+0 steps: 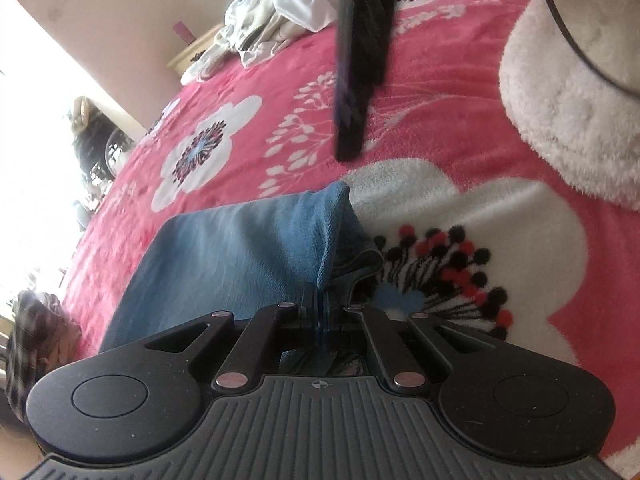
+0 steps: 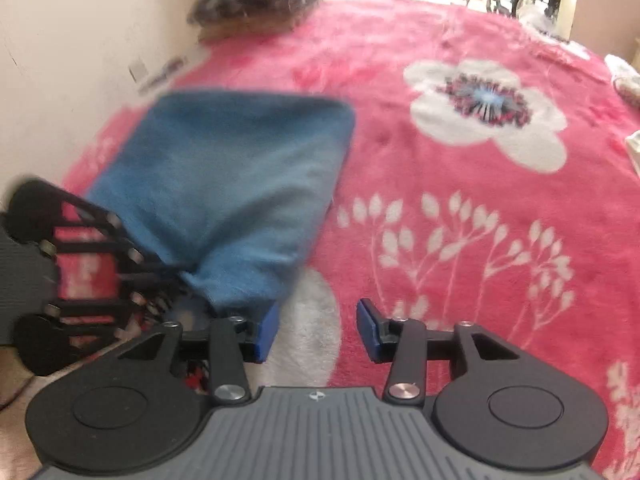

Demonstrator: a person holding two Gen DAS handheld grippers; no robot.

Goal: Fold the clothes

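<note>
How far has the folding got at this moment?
Done: the soft blue fleece cloth already lies doubled on the pink flowered blanket. In hand: the left claw pinches its near corner; the right claw is open, empty. Left: the rumpled white garments behind.

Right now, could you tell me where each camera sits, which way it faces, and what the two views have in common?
Left wrist: rides on the left gripper, looking down along its shut fingers at the blue cloth pinched between them; a fluffy white sleeve shows upper right.
Right wrist: rides on the right gripper, jaws open and empty, looking across the pink floral blanket; the left gripper shows at the left edge.
Shared: the blue cloth, the blanket and the left gripper.
</note>
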